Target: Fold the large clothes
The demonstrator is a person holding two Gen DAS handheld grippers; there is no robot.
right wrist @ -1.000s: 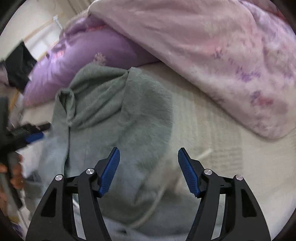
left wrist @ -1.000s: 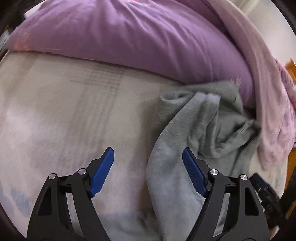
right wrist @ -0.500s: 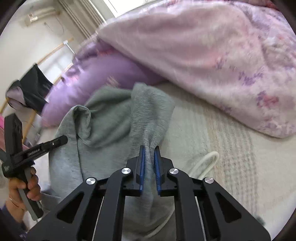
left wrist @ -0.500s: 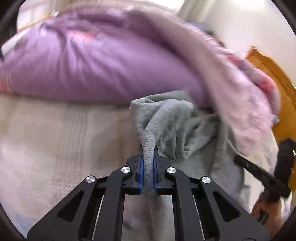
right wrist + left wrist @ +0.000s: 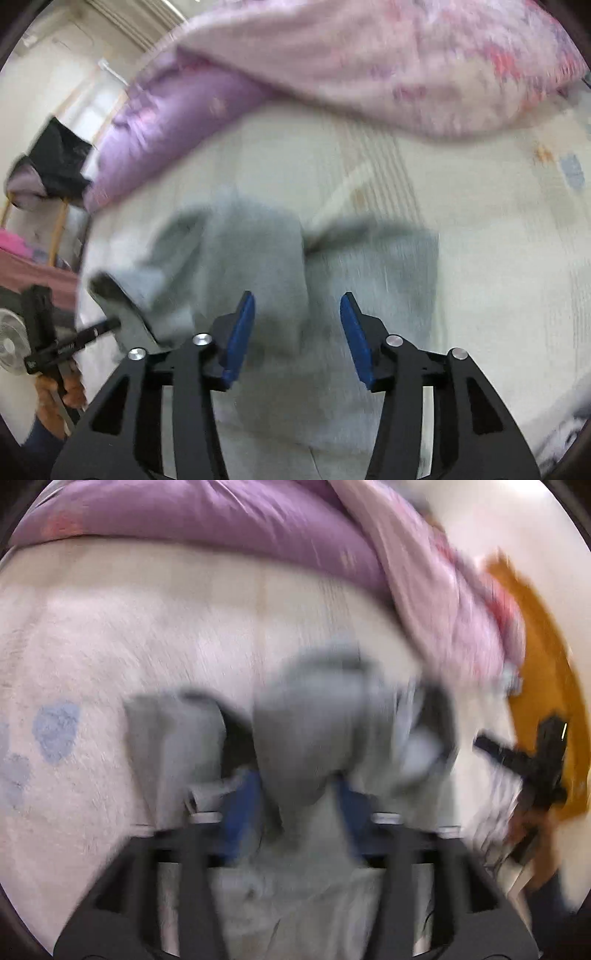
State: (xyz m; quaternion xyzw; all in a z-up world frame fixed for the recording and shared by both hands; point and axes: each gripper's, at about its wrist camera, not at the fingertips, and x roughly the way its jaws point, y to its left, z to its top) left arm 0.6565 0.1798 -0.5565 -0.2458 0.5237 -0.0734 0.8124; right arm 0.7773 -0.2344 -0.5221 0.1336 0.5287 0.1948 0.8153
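Note:
A grey fleece garment lies bunched on the cream bed cover. My left gripper hangs over it in a blurred view. Its jaws are opening, and a loose fold of the grey cloth stands between the blue pads without being pinched. In the right wrist view the same garment lies doubled over below my right gripper. Its jaws are opening too, with the cloth beneath the gap and free of the pads. Each view shows the other hand-held gripper at its edge.
A purple pillow and a pink floral quilt lie across the far side of the bed. An orange wooden piece stands at the right. Dark clothes hang beyond the bed's left edge, near a small fan.
Half a second ago both grippers were shut on folds of the grey garment. Both have since risen and drawn back, carrying the cloth over itself, and their jaws now stand apart.

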